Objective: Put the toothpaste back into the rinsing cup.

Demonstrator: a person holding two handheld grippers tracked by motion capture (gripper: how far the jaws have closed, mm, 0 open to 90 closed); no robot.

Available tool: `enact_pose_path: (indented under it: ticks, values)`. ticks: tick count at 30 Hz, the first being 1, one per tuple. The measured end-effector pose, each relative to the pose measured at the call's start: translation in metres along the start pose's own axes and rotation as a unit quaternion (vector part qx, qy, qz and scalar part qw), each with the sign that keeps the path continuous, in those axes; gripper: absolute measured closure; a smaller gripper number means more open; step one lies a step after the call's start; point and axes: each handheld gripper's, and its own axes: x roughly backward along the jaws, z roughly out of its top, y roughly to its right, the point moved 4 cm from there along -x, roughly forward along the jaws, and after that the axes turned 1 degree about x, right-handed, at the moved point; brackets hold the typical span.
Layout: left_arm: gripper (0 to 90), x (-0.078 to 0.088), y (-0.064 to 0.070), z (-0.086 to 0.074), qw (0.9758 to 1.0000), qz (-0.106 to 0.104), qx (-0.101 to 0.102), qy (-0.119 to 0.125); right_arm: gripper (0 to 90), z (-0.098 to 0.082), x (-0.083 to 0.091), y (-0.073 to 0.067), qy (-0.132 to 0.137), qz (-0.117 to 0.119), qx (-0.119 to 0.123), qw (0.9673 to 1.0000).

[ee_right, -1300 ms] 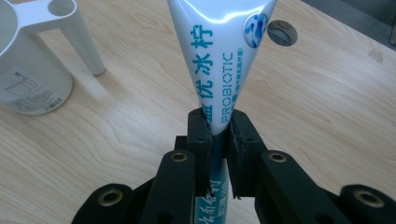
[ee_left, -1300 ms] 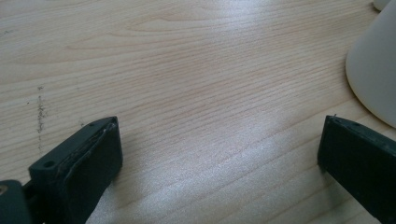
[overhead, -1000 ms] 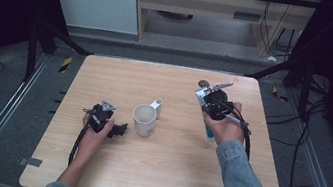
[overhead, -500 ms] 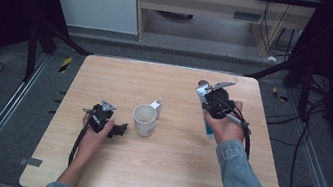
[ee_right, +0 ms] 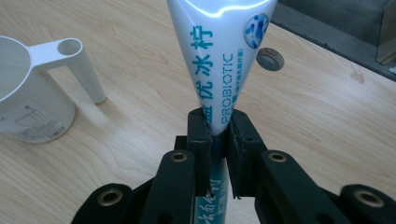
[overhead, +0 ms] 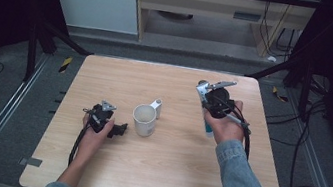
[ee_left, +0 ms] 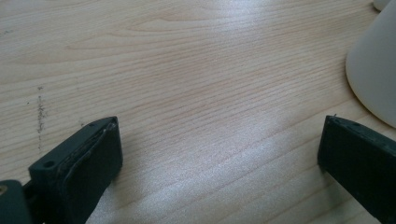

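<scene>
My right gripper [ee_right: 217, 133] is clamped on a toothpaste tube [ee_right: 219, 56], the two pads squeezing its flattened body so that the white-and-teal tube runs straight out along the line of my jaws, toward 12 o'clock in the right gripper view. In the high view the same tube [overhead: 207, 128] pokes out below my right hand [overhead: 222, 125], its long axis running roughly 12 to 6 across the table [overhead: 167, 174], held above the wood rather than lying on it.

The white mug [overhead: 144, 119] is what the coming move turns on. It stands upright near the middle of the table, at about 9 o'clock from my right gripper in the high view, with its handle pointing toward 1 o'clock. In the right gripper view the mug [ee_right: 28, 98] sits at about 10 o'clock from the jaws, well off the tube's axis. To get the tube into that mouth I judge I would have to swing it leftward and tip it more upright over the rim.

My left gripper [overhead: 120, 130] rests on the table just beside the mug, at its 9 o'clock, jaws spread apart with bare wood between them; in the left gripper view the mug's wall [ee_left: 373, 65] stands at 2 o'clock, close to but not between the pads. That hand is the nearer one, well placed to steady the mug.
</scene>
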Motion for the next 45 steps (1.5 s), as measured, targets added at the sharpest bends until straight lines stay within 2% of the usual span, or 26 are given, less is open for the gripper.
enact_pose_path:
  ticks: [19,45]
  values:
    - [0.0,0.000,0.000,0.000,1.0000,0.000,0.001,0.000,80.6,0.009,0.002,-0.004,0.043,-0.006,-0.011,0.9990]
    - [0.0,0.000,0.000,0.000,1.0000,0.000,0.000,0.000,80.5,0.019,-0.005,-0.025,0.082,0.001,-0.015,0.9965]
